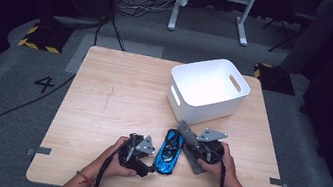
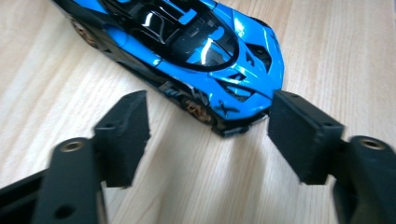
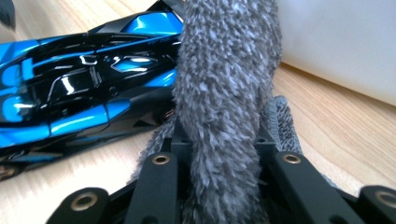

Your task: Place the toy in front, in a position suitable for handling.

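The left gripper (image 2: 208, 135) stands spread before the toy car (image 2: 187, 51) (glossy, probably slippery; take its sides); the right gripper (image 3: 224, 154) pinches a soft cloth (image 3: 224, 84).

Black grippers w/ grey plates, brass-ish screws, red wristband (image 1: 85, 178)

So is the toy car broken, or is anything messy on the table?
Nothing looks broken or spilled. The blue toy car sits flat on its wheels on the table. The right gripper pinches a fuzzy grey cloth beside it, and the white bin stands upright.
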`<state>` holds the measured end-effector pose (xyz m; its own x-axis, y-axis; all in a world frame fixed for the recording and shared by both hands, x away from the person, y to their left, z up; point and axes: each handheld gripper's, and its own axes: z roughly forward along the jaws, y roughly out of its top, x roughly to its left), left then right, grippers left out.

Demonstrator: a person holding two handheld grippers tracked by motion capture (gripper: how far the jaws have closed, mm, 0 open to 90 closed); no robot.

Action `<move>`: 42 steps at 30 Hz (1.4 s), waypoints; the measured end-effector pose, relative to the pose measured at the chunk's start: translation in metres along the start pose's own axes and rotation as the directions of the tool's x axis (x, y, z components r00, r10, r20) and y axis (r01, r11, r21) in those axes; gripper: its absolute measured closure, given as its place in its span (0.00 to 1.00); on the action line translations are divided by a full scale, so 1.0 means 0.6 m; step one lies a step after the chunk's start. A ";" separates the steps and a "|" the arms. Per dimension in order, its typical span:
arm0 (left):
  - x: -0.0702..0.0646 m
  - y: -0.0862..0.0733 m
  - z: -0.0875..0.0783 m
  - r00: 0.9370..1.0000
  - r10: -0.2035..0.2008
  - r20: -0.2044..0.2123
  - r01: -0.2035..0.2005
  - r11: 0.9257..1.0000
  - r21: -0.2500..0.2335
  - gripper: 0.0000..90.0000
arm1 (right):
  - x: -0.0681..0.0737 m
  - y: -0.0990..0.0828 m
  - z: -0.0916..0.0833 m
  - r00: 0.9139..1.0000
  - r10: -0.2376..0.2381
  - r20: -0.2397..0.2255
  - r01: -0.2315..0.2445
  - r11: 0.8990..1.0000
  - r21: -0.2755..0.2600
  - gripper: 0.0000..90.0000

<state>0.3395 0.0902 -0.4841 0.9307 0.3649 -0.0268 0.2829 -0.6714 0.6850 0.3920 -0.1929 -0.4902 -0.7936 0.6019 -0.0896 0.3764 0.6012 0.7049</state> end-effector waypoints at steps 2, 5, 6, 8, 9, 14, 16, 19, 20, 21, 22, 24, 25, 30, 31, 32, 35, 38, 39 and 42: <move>0.002 -0.003 -0.003 0.999 -0.001 -0.033 0.001 1.000 0.002 0.37 | 0.001 -0.001 -0.002 1.000 -0.002 -0.007 0.002 1.000 0.000 0.79; 0.011 -0.013 0.002 0.995 -0.026 -0.097 0.028 1.000 0.012 0.40 | 0.008 -0.008 -0.016 0.999 -0.034 -0.031 0.035 0.999 0.004 0.79; 0.011 -0.013 0.007 0.995 -0.022 -0.094 0.024 0.999 0.022 0.42 | 0.011 -0.010 -0.020 0.998 -0.044 -0.034 0.044 0.999 0.010 0.79; 0.010 -0.015 0.009 0.996 -0.021 -0.092 0.022 1.000 0.013 0.48 | 0.014 -0.013 -0.025 0.998 -0.052 -0.040 0.052 0.999 0.014 0.79; 0.006 -0.015 0.010 0.995 -0.029 -0.099 0.030 1.000 0.005 0.48 | 0.023 -0.018 -0.035 0.997 -0.062 -0.048 0.064 0.998 0.026 0.79; -0.006 -0.011 0.013 0.994 -0.023 -0.107 0.024 1.000 0.009 0.47 | 0.048 -0.015 -0.031 0.994 -0.101 -0.047 0.103 0.994 0.037 0.80; -0.009 -0.009 0.016 0.994 -0.017 -0.111 0.019 1.000 0.009 0.47 | 0.050 -0.007 -0.022 0.994 -0.098 -0.055 0.099 0.994 0.033 0.80; -0.016 -0.001 0.026 0.995 -0.002 -0.104 0.004 1.000 0.018 0.46 | 0.045 0.003 -0.011 0.995 -0.087 -0.058 0.089 0.995 0.035 0.80; -0.020 0.006 0.033 0.996 0.013 -0.087 -0.011 1.000 0.019 0.43 | 0.041 0.006 -0.008 0.995 -0.080 -0.066 0.082 0.996 0.034 0.80; -0.021 0.012 0.037 0.996 0.021 -0.081 -0.019 1.000 0.025 0.41 | 0.037 0.009 -0.005 0.994 -0.082 -0.067 0.084 0.996 0.033 0.80; -0.022 0.017 0.042 0.997 0.027 -0.074 -0.025 0.999 0.029 0.40 | 0.033 0.012 -0.001 0.994 -0.080 -0.068 0.083 0.996 0.034 0.80; -0.023 0.027 0.052 0.997 0.023 -0.079 -0.020 0.999 0.036 0.34 | 0.024 0.018 0.005 0.995 -0.064 -0.077 0.066 0.997 0.034 0.80; -0.022 0.030 0.055 0.996 0.015 -0.089 -0.012 0.999 0.034 0.31 | 0.020 0.020 0.007 0.995 -0.060 -0.075 0.063 0.997 0.035 0.80; -0.021 0.032 0.059 0.992 0.001 -0.123 0.002 1.000 0.030 0.26 | -0.002 0.009 -0.008 0.998 -0.020 -0.066 0.021 0.999 0.025 0.80; -0.021 0.032 0.060 0.992 -0.008 -0.129 0.012 0.999 0.031 0.23 | -0.006 0.003 -0.016 0.998 -0.017 -0.062 0.019 0.999 0.026 0.80; -0.020 0.032 0.061 0.991 -0.013 -0.130 0.017 0.999 0.031 0.21 | -0.010 -0.003 -0.025 0.997 -0.021 -0.070 0.023 0.999 0.035 0.80; -0.019 0.033 0.062 0.990 -0.018 -0.138 0.022 0.999 0.031 0.17 | -0.016 -0.026 -0.052 0.985 -0.064 -0.158 0.078 0.993 0.085 0.79; -0.020 0.033 0.062 0.990 -0.019 -0.139 0.023 0.999 0.028 0.17 | -0.008 -0.049 -0.079 0.964 -0.081 -0.253 0.109 0.989 0.098 0.79; -0.020 0.033 0.063 0.990 -0.019 -0.141 0.024 0.999 0.028 0.17 | -0.001 -0.055 -0.086 0.953 -0.094 -0.287 0.126 0.987 0.098 0.79; -0.020 0.033 0.064 0.991 -0.027 -0.132 0.031 0.999 0.025 0.17 | 0.027 -0.065 -0.099 0.920 -0.164 -0.356 0.204 0.976 0.077 0.79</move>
<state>0.3430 0.0476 -0.4982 0.8836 0.4654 0.0512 0.3174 -0.6758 0.6653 0.3359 -0.2379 -0.4773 -0.9620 0.2679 0.0521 0.2422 0.7501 0.6154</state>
